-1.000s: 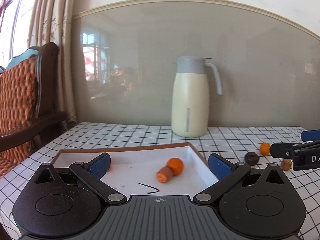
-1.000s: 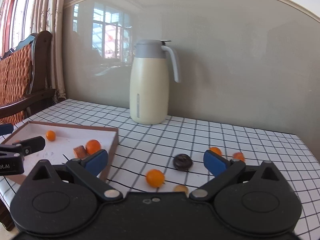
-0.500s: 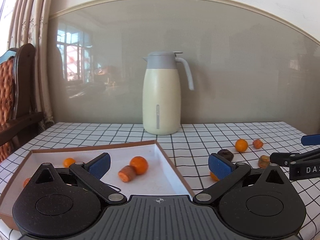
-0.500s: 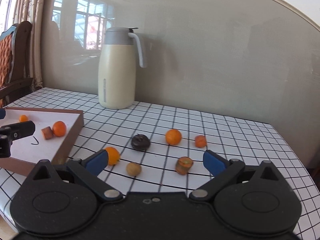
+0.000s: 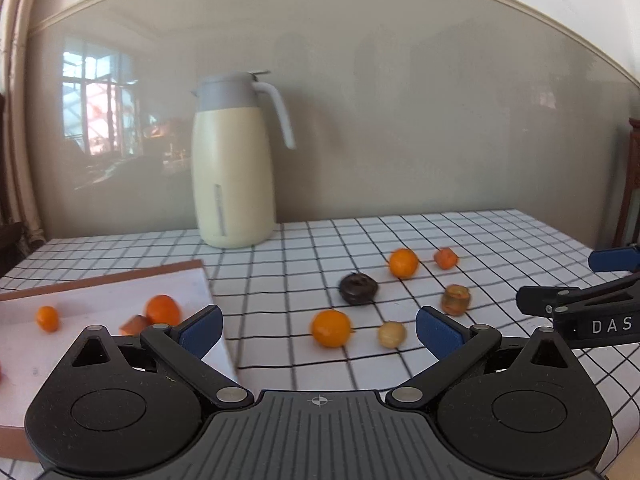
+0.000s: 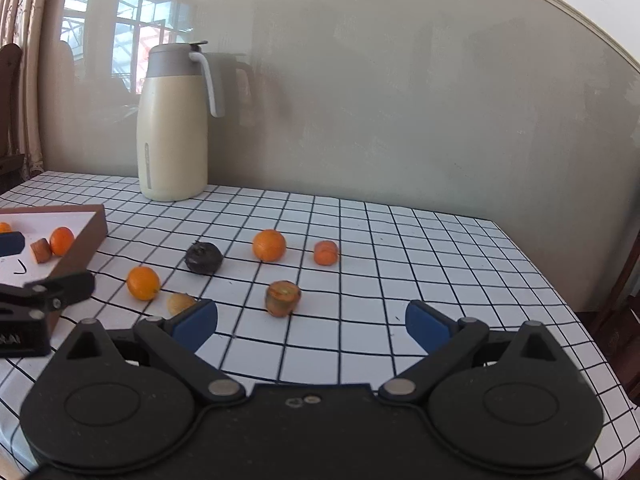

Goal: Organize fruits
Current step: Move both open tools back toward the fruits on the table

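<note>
Orange fruit [image 5: 331, 328] on the checked cloth between the wide-apart left gripper [image 5: 318, 326] fingers, untouched

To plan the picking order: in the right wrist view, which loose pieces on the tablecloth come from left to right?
Orange → pale yellowish fruit → dark fruit → second orange → brownish cut piece → small orange-red piece.
</note>
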`<state>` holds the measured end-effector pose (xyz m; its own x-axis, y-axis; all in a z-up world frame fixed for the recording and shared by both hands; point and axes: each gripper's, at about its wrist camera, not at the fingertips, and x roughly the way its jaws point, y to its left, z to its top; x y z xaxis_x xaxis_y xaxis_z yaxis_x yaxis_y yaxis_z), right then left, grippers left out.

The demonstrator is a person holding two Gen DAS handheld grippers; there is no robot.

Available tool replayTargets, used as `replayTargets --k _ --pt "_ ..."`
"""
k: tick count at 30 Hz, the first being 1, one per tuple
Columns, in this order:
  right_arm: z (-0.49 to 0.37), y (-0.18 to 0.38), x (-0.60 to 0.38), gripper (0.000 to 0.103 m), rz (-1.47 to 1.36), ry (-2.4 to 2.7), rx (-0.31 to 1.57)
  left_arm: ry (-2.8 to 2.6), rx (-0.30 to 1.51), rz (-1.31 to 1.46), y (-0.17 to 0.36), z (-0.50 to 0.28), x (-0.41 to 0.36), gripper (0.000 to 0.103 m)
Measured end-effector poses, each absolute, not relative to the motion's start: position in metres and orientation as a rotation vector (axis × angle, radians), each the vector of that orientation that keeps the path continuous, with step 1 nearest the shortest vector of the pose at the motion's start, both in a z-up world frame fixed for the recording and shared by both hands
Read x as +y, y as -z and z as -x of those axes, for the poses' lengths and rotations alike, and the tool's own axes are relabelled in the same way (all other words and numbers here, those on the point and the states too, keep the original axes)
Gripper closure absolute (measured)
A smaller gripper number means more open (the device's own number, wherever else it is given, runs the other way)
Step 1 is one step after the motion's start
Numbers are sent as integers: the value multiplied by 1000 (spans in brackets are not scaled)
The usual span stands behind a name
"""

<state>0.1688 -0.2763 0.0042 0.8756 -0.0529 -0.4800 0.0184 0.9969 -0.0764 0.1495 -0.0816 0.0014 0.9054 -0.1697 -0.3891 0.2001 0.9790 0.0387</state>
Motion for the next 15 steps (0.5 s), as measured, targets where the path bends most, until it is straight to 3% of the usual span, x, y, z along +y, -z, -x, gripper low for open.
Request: replayTargets --k 3,4,6,9,12,15 --pt "-167 -2 -287 9 59 47 502 215 411 -105 4 -154 -102 3" --pt "-167 -1 -290 9 52 49 503 221 417 -111 6 -155 -108 13" --pt "-170 1 -293 9 38 51 512 232 440 -121 9 -159 -117 21" --pt "-172 3 -296 10 31 48 517 242 458 -131 14 -164 -127 25" --pt "-176 3 -297 12 15 42 505 240 482 -120 18 -171 -130 38" --pt "-185 8 -295 21 8 32 511 232 498 -104 22 -176 -129 39"
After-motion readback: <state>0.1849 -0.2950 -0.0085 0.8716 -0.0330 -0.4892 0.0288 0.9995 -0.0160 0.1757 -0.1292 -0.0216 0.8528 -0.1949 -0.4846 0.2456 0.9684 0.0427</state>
